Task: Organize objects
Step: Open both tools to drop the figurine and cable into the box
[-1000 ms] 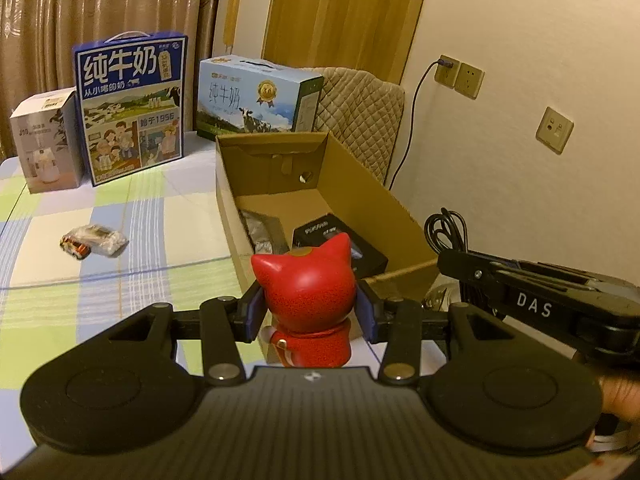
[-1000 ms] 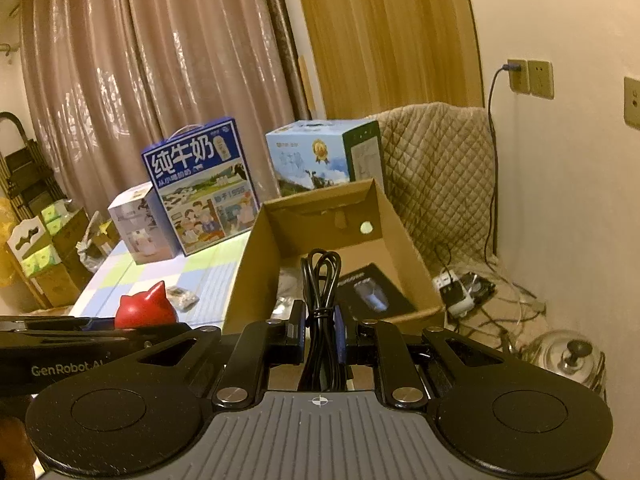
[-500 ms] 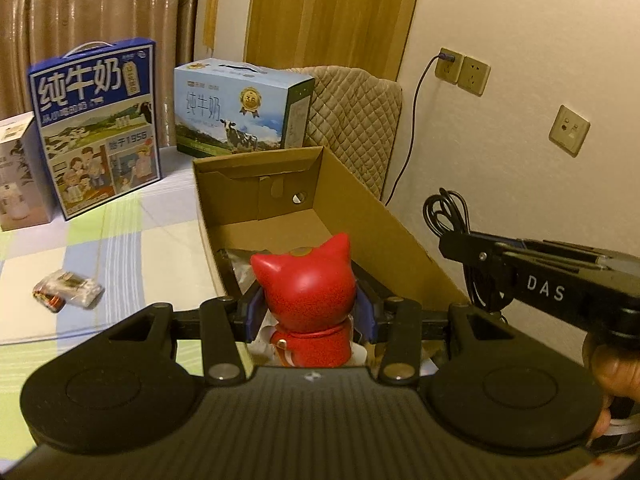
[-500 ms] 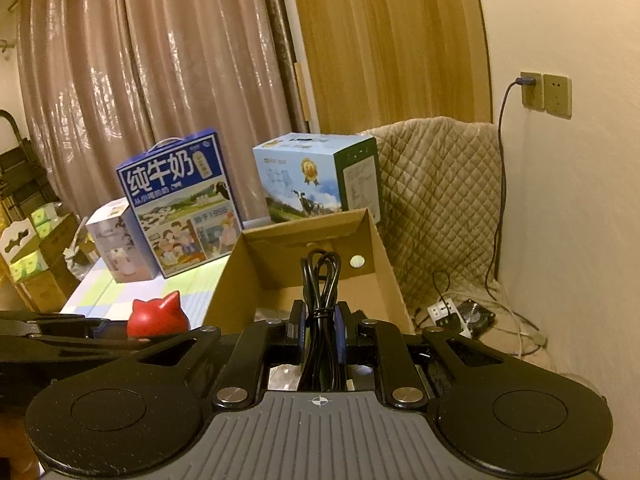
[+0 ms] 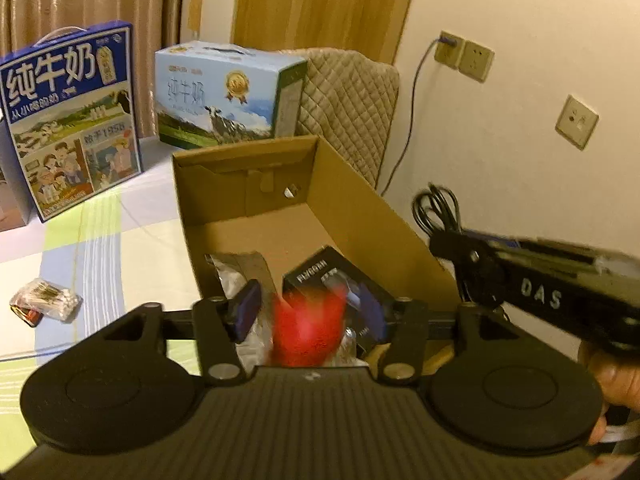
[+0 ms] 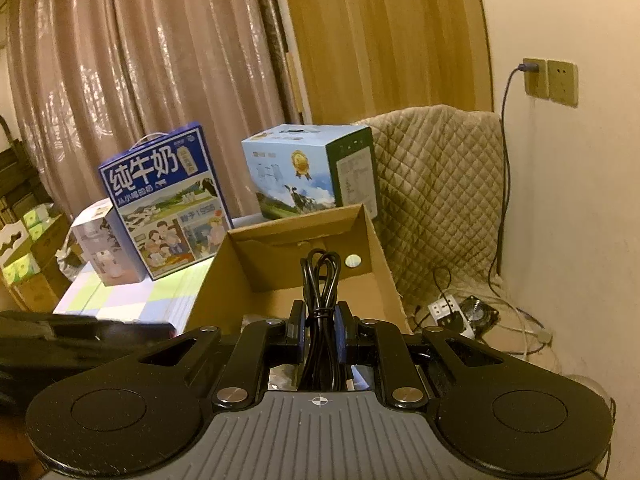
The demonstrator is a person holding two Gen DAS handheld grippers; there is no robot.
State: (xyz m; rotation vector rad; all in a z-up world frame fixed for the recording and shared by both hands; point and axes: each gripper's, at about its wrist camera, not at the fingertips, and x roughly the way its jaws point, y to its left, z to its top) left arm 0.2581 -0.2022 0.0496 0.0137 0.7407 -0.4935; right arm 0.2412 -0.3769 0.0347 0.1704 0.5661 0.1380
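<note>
Half a second earlier our left claw (image 5: 310,310) was clamped on the red cat figure (image 5: 308,332); by this frame its fingers had spread wide and the figure was a red blur between them, touching neither pad, over the near end of the cardboard box (image 5: 360,208).

From the left wrist view, we could see a black packet (image 5: 320,276) and a silvery bag (image 5: 232,268) lying in the box's near half, while the far half of the floor was bare cardboard. The box sat at the right edge of the checked tablecloth (image 5: 100,248). A small clear wrapped packet (image 5: 46,306) lay out toward the cloth's left edge, well apart from the box. Two milk cartons stood along the far edge, a dark blue one (image 5: 68,116) and a light blue one (image 5: 228,92). Our right claw reached in from the right side, level with the box's right wall, with the coiled black cable (image 5: 438,208) sticking up from it and a hand (image 5: 612,376) behind it.

From the right wrist view, the right claw (image 6: 320,332) was closed tight on the black cable (image 6: 320,280), whose loop stood upright above the pads, in front of the box's (image 6: 376,248) open top. A quilted cover (image 6: 440,184) hung behind the box, and a white power strip (image 6: 450,310) lay on the floor by the wall.
</note>
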